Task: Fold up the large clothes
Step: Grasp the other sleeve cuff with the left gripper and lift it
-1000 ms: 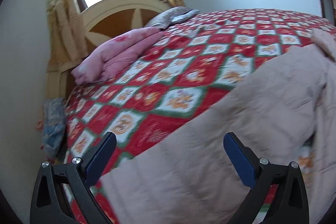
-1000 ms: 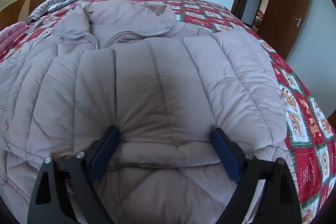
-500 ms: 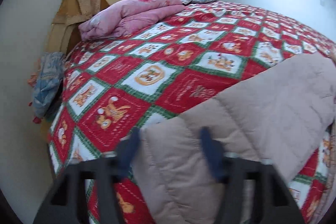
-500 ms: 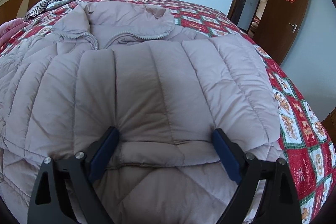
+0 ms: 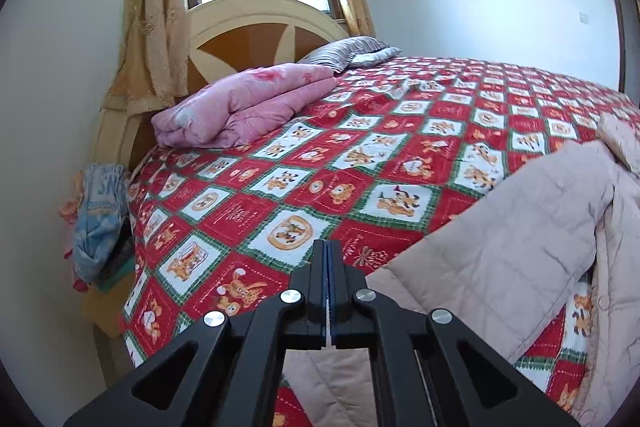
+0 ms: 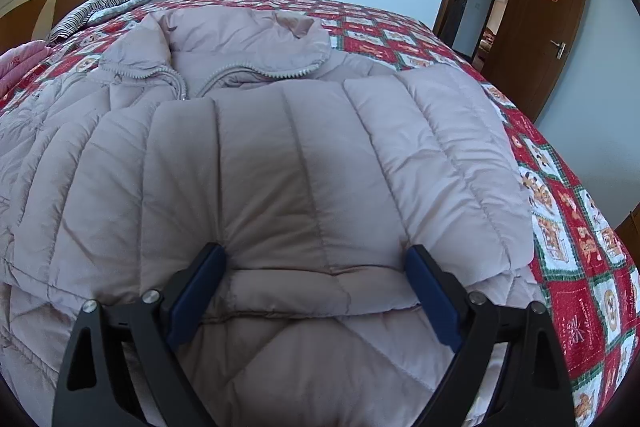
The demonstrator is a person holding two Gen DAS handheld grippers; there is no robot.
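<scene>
A large pale pink quilted down jacket (image 6: 304,163) lies spread on the bed, collar and zipper at the far end. My right gripper (image 6: 316,267) is open, its blue pads pressed down on the folded-over right sleeve near the hem. In the left wrist view my left gripper (image 5: 328,267) is shut, the jaws closed together, with a thin pale edge of the jacket's left sleeve (image 5: 500,251) pinched low between them. The sleeve stretches away to the right, lifted off the bed.
The bed has a red, green and white patchwork cover (image 5: 320,163). A folded pink quilt (image 5: 240,107) and a striped pillow (image 5: 344,53) lie by the headboard. Clothes (image 5: 100,219) hang at the bed's left side. An open brown door (image 6: 552,27) stands at the right.
My left gripper closed from wide open onto the sleeve edge and lifted. The right gripper has stayed put on the jacket.
</scene>
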